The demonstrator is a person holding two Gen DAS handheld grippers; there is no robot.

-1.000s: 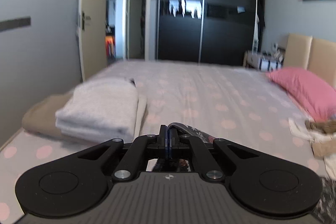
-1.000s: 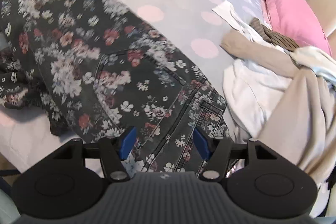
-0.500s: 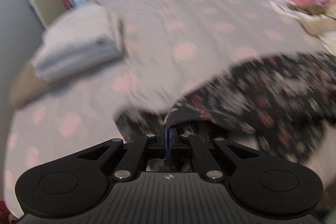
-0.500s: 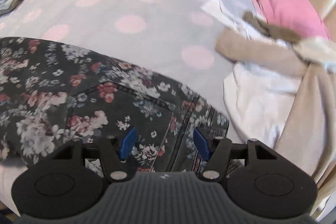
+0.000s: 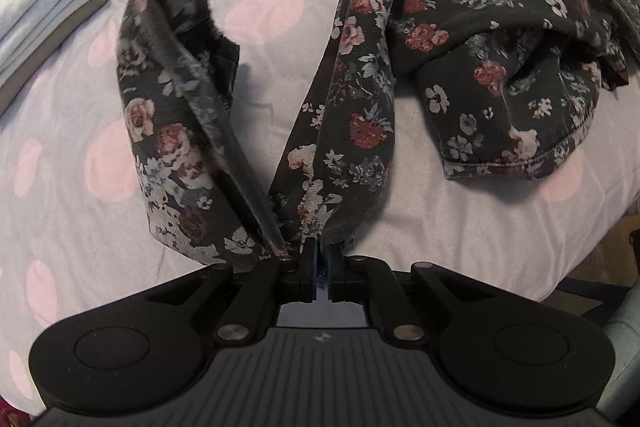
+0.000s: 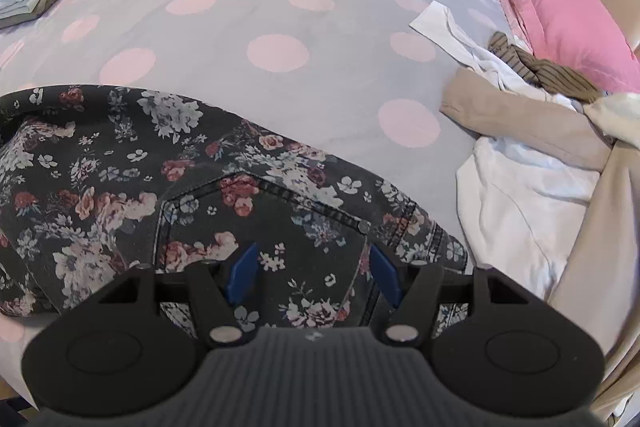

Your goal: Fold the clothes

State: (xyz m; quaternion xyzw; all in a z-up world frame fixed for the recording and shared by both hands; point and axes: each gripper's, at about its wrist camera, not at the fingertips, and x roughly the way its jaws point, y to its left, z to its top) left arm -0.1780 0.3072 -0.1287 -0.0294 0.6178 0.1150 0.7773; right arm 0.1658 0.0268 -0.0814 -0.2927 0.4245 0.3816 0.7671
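- The left gripper [image 5: 316, 259], lately aimed across the room, now points down at the bed [image 5: 460, 227], jaws just easing yet pinching the floral trousers [image 5: 340, 147].
- The right gripper [image 6: 312, 267] hovers released over the trousers' waist, lower centre; folding is only beginning.

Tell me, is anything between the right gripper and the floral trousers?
Nothing visible. The right gripper is open directly over the floral trousers, near the back pocket. The heap of clothes lies off to the right, clear of the gripper.

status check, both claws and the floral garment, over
Left claw pinching floral garment, jaws just easing open. Right claw open, hovering over its pocket end, nothing gripped. Unfolded pile lies right of it.
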